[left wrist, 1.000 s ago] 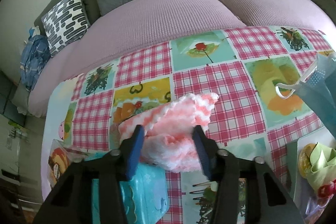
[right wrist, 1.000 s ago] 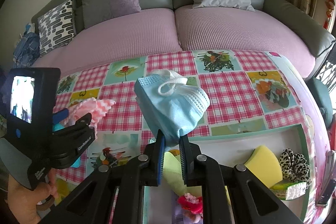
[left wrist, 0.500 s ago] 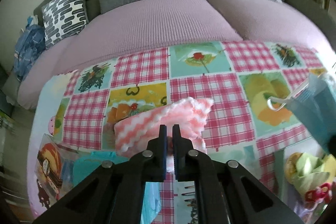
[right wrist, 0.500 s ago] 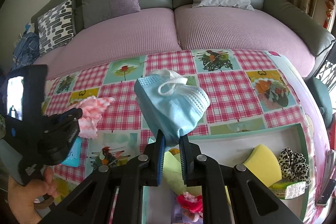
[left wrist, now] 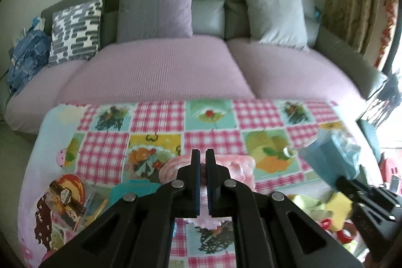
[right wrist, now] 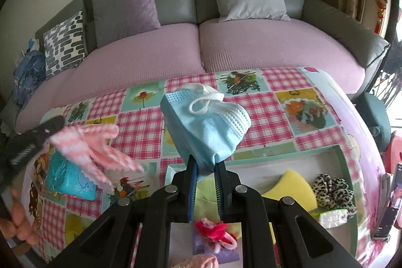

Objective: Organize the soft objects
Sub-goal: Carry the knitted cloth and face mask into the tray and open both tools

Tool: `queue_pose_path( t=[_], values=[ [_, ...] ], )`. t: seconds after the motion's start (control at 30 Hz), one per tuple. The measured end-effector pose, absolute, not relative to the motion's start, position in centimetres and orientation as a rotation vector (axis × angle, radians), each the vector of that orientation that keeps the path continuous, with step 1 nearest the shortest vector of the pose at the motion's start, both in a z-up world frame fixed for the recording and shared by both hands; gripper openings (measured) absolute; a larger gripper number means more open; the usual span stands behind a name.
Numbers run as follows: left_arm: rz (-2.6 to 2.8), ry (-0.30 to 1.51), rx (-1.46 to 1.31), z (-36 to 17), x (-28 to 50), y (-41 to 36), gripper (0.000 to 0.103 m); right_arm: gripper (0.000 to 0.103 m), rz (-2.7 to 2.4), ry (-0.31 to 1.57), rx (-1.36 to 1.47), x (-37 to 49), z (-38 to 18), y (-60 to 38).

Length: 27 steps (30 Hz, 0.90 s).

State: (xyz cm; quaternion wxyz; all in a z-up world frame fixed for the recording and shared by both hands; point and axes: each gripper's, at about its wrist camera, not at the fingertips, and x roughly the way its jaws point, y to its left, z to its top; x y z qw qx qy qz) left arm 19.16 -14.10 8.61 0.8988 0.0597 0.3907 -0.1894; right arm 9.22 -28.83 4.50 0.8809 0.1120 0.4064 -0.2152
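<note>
Black hand-held gripper (left wrist: 203,162), blue-edged fingers (left wrist: 195,167)

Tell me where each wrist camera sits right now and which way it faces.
Left wrist: rides the left gripper, looking along its fingers over the tablecloth toward the sofa; its jaws are closed on the pink-and-white cloth.
Right wrist: rides the right gripper, facing the same sofa, above the tray; its jaws pinch the blue face mask, and the person's left hand shows at the lower left.
Shared: sofa, tablecloth, cloth, mask, and each view catches the other gripper.
</note>
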Motion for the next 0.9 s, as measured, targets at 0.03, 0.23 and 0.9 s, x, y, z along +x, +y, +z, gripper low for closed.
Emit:
queue_pose_path(
  t=[0.03,0.23,0.9],
  values=[
    [-0.406,0.790,0.109,9.3,18.5,-13.9,0.004,0.014,-0.452,0.842,0.233,9.0,4.7,-28.9],
    [-0.454,0.704,0.072,12.4,15.8,-13.0,0.004,0.014,-0.471,0.800,0.233,7.1,6.0,-29.0],
    [-0.698,0.627,0.147,14.8,9.4,-19.0,0.004,0.014,-0.618,0.725,0.237,1.0,8.9,-31.7]
  ],
)
